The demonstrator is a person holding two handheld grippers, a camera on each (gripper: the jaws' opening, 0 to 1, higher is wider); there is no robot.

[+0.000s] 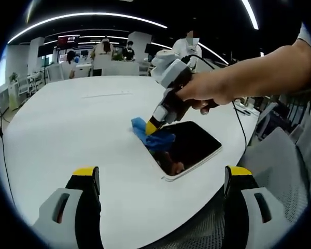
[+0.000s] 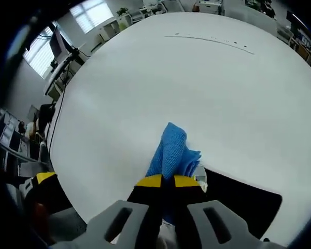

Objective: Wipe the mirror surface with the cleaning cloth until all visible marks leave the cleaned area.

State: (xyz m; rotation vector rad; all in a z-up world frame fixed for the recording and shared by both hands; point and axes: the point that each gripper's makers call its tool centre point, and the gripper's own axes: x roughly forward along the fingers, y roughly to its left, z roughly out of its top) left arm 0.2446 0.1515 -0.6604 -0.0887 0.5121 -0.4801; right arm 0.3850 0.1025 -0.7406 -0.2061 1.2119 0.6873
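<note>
Lying on the white round table [image 1: 67, 135], near its edge, the mirror [image 1: 189, 148] showed a dark surface inside a thin pale frame. The right gripper [image 2: 163, 182] had its yellow-tipped jaws pressed together on the blue cleaning cloth [image 2: 171, 150], which bunched up in front of the tips and rested at the corner of the mirror, partly on the table. In the left gripper view a person's hand [image 1: 205, 93] held this tool tilted down onto the cloth. The left gripper [image 1: 160, 179] was well apart from the mirror, above the table edge, with its jaws spread wide and nothing between them. Some people stood in the background, perhaps beside desks; that area was too small to read.
</note>
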